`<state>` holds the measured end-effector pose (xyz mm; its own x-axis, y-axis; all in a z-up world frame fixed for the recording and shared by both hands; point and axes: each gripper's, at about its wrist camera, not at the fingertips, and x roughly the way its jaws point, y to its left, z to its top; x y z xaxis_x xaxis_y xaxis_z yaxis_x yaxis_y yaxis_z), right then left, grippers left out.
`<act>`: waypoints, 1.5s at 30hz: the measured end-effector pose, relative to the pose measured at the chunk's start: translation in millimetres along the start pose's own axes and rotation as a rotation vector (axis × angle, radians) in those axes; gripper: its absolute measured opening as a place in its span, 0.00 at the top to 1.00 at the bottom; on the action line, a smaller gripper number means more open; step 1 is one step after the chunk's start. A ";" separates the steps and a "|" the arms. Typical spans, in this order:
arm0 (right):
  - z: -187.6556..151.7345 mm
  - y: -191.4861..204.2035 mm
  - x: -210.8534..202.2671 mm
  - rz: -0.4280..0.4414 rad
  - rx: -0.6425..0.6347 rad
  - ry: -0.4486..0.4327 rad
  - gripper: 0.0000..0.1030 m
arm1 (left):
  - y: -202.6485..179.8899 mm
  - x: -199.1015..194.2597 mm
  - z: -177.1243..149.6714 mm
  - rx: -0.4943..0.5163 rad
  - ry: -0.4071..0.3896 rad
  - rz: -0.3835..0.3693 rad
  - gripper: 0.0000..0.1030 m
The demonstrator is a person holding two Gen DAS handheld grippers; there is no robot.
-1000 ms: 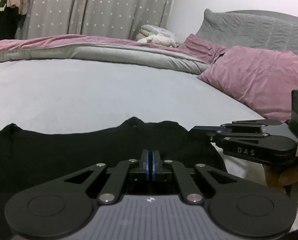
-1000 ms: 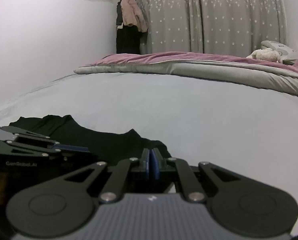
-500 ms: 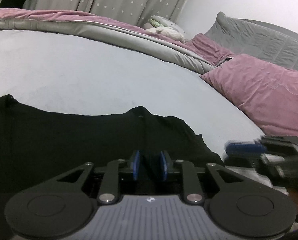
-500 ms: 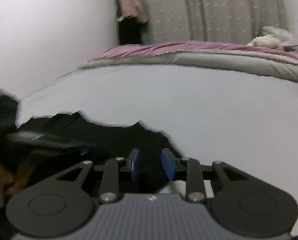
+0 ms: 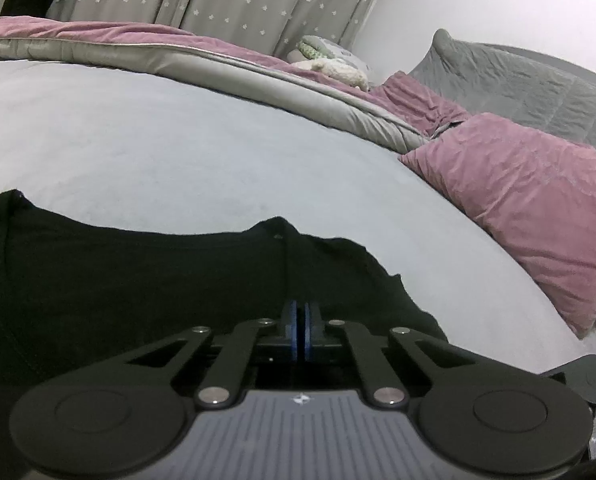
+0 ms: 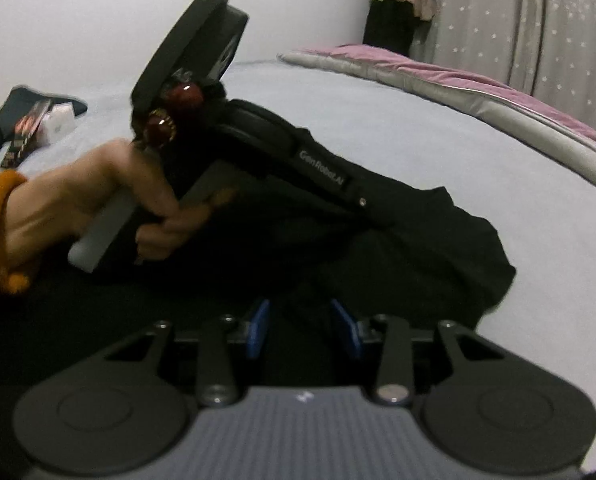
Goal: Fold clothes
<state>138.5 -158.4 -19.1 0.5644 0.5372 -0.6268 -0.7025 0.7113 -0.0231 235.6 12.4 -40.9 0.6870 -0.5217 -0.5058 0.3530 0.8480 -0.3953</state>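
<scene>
A black garment [image 5: 146, 280] lies spread on the grey bed sheet [image 5: 178, 152]. My left gripper [image 5: 298, 332] has its blue pads pressed together low over the garment's near edge; whether cloth is pinched between them is hidden. In the right wrist view the garment [image 6: 438, 240] is bunched and partly folded over. My right gripper [image 6: 302, 332] is open above the black cloth, with nothing between its blue pads. The left gripper's body [image 6: 282, 160] and the hand that holds it cross that view, angled down onto the garment.
A pink pillow [image 5: 538, 208] and grey headboard [image 5: 538, 92] lie to the right. A rolled pink-and-grey duvet [image 5: 218, 56] runs along the bed's far side, with starred curtains [image 5: 258, 0] behind. Small boxes and dark items [image 6: 38, 120] sit at the bed's far left.
My left gripper opened briefly and is shut again. My right gripper opened and swung left to face the left gripper. The garment's right part is now bunched over.
</scene>
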 end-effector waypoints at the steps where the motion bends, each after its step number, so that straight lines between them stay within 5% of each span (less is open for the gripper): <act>1: -0.2 -2.2 -1.0 0.002 0.012 -0.006 0.86 | -0.1 -2.0 0.7 -0.002 -0.013 -0.002 0.98; 9: 2.3 -23.2 -31.6 0.083 0.120 -0.069 0.91 | -1.6 -6.2 4.4 0.001 -0.027 0.041 0.97; 13: -0.7 -16.3 -18.1 0.125 0.102 0.035 0.79 | -2.6 -10.2 6.8 0.001 -0.038 0.073 0.90; 16: -0.8 -15.9 -21.1 0.141 0.098 0.034 0.70 | -4.6 -21.4 11.7 0.002 -0.075 0.060 0.84; 18: 0.5 -23.4 -31.8 0.144 0.132 -0.006 0.61 | -7.2 -26.3 13.4 0.013 -0.085 0.032 0.83; 24: -1.3 -77.0 -60.2 -0.018 0.341 -0.117 0.61 | -19.8 -22.5 7.1 0.095 -0.032 -0.126 0.83; 30: 0.5 -132.1 -40.0 -0.095 0.496 -0.110 0.62 | -42.6 -10.2 -8.1 0.201 0.054 -0.284 0.83; 39: -6.0 -141.3 0.3 -0.141 0.483 -0.066 0.62 | -52.7 1.0 -23.9 0.255 0.159 -0.313 0.83; 42: -4.7 -141.1 12.9 -0.154 0.461 -0.068 0.65 | -53.6 2.7 -28.1 0.261 0.185 -0.314 0.83; 44: -1.4 -141.4 21.3 -0.163 0.446 -0.070 0.79 | -53.7 2.5 -29.7 0.264 0.191 -0.316 0.83; 45: -0.3 -141.1 22.8 -0.171 0.441 -0.079 0.93 | -53.6 2.8 -30.1 0.263 0.194 -0.318 0.83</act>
<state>250.4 -246.7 -30.3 0.6988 0.4165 -0.5816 -0.3558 0.9077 0.2224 199.5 -37.3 -44.3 0.3956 -0.7468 -0.5347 0.6940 0.6243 -0.3585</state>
